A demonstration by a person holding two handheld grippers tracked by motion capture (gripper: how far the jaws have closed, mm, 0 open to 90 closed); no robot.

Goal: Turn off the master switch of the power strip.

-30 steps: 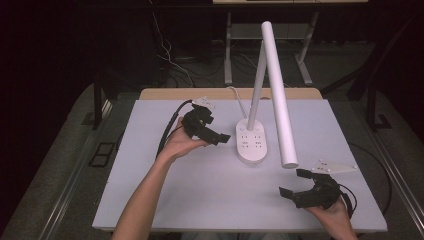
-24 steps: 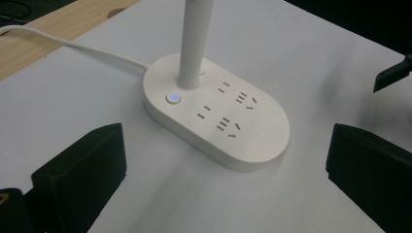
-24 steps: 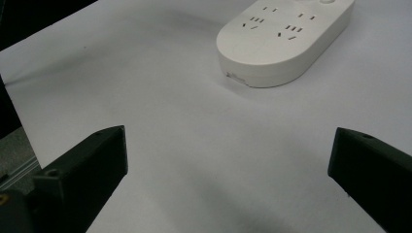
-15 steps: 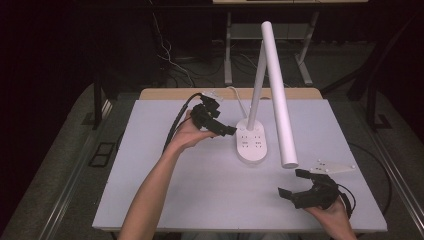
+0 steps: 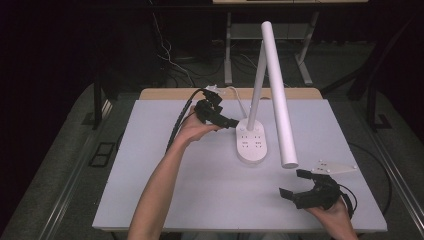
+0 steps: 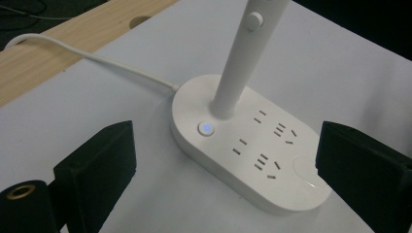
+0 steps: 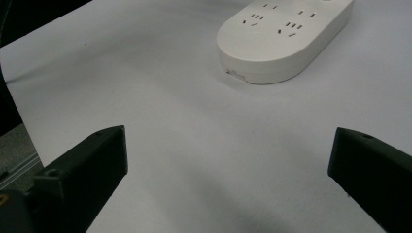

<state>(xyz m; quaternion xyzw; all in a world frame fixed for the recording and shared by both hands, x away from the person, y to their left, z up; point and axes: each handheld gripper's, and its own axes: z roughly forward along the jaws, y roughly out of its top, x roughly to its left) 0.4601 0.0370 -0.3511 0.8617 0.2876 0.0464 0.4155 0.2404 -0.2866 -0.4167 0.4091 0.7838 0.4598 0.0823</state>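
The left gripper (image 5: 231,121), jaws apart, has advanced toward the white oval lamp base with sockets (image 6: 252,145), now just ahead of it, its lit blue button (image 6: 206,128) likely the target. The right gripper (image 5: 295,186) stays open, well apart.

The lamp base (image 5: 252,142) stands on the table (image 5: 165,180) a little behind its middle. A post (image 5: 256,85) rises from the base's rear; the lamp head (image 5: 278,95) slants down forward and right above the table. The cord (image 5: 239,102) runs back from the base. The left gripper (image 5: 227,121) sits just left of the base, the right gripper (image 5: 295,185) at the front right corner, well apart from it.
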